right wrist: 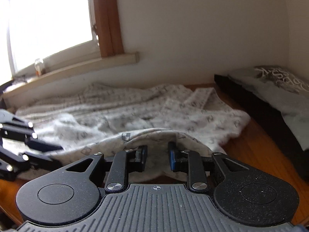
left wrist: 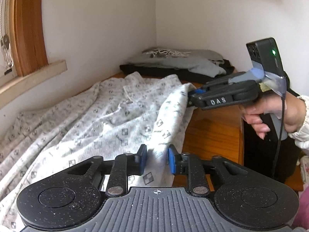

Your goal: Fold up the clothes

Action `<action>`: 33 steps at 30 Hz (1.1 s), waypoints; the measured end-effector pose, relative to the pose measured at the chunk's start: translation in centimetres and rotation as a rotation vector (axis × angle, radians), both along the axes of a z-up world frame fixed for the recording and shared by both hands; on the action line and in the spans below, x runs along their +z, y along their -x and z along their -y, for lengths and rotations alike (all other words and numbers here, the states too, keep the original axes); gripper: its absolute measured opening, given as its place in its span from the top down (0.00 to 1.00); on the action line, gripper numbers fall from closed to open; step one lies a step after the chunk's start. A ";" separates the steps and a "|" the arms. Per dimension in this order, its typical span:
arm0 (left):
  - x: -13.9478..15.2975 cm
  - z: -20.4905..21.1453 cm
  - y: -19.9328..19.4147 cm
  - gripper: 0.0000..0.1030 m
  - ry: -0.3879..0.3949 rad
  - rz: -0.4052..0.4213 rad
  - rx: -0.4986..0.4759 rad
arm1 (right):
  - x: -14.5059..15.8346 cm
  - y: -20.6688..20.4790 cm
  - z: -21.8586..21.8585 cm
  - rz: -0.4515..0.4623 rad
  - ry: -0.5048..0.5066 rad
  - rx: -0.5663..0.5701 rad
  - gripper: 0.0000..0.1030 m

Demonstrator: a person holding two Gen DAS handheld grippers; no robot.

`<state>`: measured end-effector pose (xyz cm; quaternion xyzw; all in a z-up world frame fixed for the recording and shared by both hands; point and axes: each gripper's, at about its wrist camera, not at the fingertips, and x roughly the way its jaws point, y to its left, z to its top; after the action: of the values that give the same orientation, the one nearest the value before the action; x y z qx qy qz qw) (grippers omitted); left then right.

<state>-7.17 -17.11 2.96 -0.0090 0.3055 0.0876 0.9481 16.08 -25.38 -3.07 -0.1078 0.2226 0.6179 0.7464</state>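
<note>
The folding is only partly done: the patterned white garment [left wrist: 81,119] lies rumpled across the wooden bench [left wrist: 212,127], while a folded pile [left wrist: 173,63] sits ahead in the corner. The left hand-held gripper [left wrist: 157,159] stands partly open with the garment's edge between its pads, not pressed. The right hand-held gripper [right wrist: 157,158] likewise stands partly open around a raised fold.

The left black two-finger tool with blue pads [left wrist: 157,160] points slightly downward, jaws parted. The right black tool [right wrist: 157,159], jaws likewise apart, is gripped by a hand [left wrist: 274,114] in a white frilled cuff.
</note>
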 end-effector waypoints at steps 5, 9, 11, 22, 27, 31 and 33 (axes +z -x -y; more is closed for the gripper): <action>1.6 -1.8 2.6 0.59 0.034 0.049 0.035 | -0.4 -0.3 1.6 0.028 0.022 0.010 0.60; 2.8 -5.0 5.0 0.54 0.054 0.082 0.117 | -0.2 -1.4 2.9 0.027 0.025 -0.033 0.61; 3.1 -6.8 6.0 0.53 0.060 0.090 0.171 | -0.2 -2.2 3.7 0.008 0.018 -0.068 0.60; 0.5 -13.4 4.2 0.50 0.070 0.003 0.289 | 0.2 -2.6 6.1 -0.133 -0.021 -0.081 0.51; -0.2 -13.9 4.3 0.88 0.098 0.020 0.268 | 0.3 -1.3 5.3 -0.209 -0.037 -0.003 0.50; 0.0 -14.2 5.0 0.97 0.121 0.090 0.282 | 0.1 -0.8 3.5 -0.236 -0.035 0.014 0.46; 0.1 -14.4 5.2 0.97 0.135 0.106 0.282 | 0.0 -0.8 2.8 -0.243 -0.040 0.008 0.46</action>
<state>-12.35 -2.69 3.04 -0.1202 0.2560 0.1983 0.9385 16.85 -28.14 -3.10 -0.0182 0.2984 0.6337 0.7135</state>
